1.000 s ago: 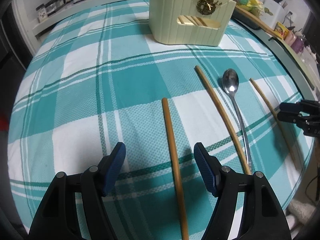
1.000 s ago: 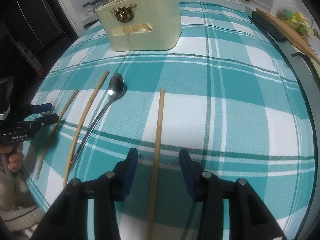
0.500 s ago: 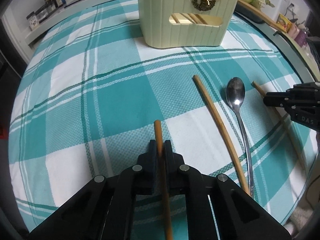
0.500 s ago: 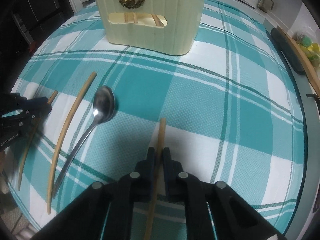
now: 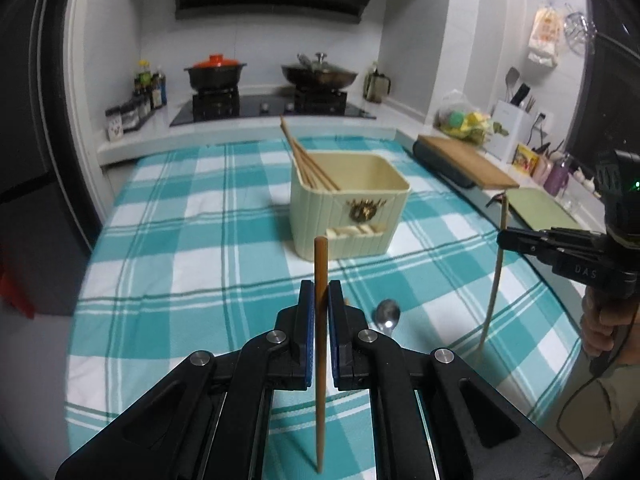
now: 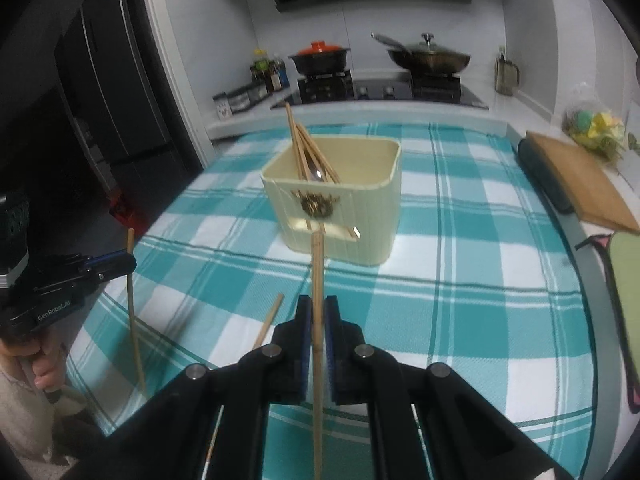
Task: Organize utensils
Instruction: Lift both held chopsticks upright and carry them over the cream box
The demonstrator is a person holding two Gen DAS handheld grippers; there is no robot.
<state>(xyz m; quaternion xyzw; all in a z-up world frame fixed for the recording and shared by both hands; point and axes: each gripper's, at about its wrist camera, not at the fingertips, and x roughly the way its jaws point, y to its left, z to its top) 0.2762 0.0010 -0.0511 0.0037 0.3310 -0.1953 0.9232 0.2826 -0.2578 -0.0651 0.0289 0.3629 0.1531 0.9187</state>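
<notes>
My left gripper is shut on a wooden chopstick and holds it upright above the checked cloth. My right gripper is shut on another chopstick, also upright; it also shows in the left wrist view holding its chopstick. A cream utensil holder with several chopsticks inside stands ahead on the table; it also shows in the right wrist view. A metal spoon and one loose chopstick lie on the cloth.
The table has a teal and white checked cloth. A wooden cutting board lies at the right edge. A stove with a red-lidded pot and a wok is behind. A fridge stands to the left.
Both grippers shut on chopsticks lying on the cloth, then lifted them and tilted up, so the chopsticks now stand upright and the kitchen behind is in view.
</notes>
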